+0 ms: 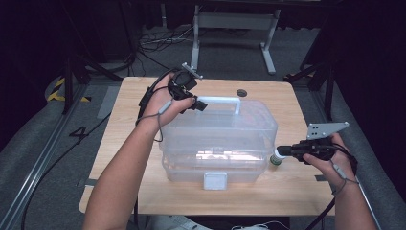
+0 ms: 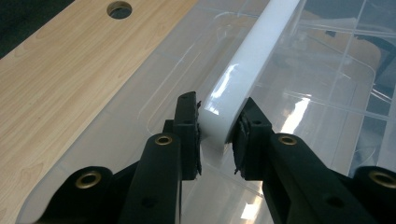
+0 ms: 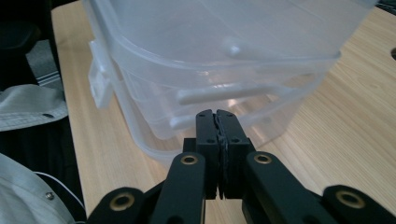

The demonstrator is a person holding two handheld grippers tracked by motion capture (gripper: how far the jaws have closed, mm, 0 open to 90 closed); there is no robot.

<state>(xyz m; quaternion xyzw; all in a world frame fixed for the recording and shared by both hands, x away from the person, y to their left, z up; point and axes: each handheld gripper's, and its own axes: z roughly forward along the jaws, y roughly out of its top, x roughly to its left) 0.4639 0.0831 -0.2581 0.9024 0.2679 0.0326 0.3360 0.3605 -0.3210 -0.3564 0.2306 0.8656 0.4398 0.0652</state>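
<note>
Currently my left claw [image 2: 217,126] is clamped on the white handle [image 2: 247,70] of the clear plastic storage box [image 1: 220,139], near the handle's left end; both pads press its sides. The box sits closed at the middle of the wooden tabletop [image 1: 129,105], white latch [image 1: 215,181] facing me. My right claw [image 3: 217,122] is fully closed on nothing, level with the box's right side, just short of its wall. A small white-and-green cylinder [image 1: 276,158] stands beside that claw's tip.
</note>
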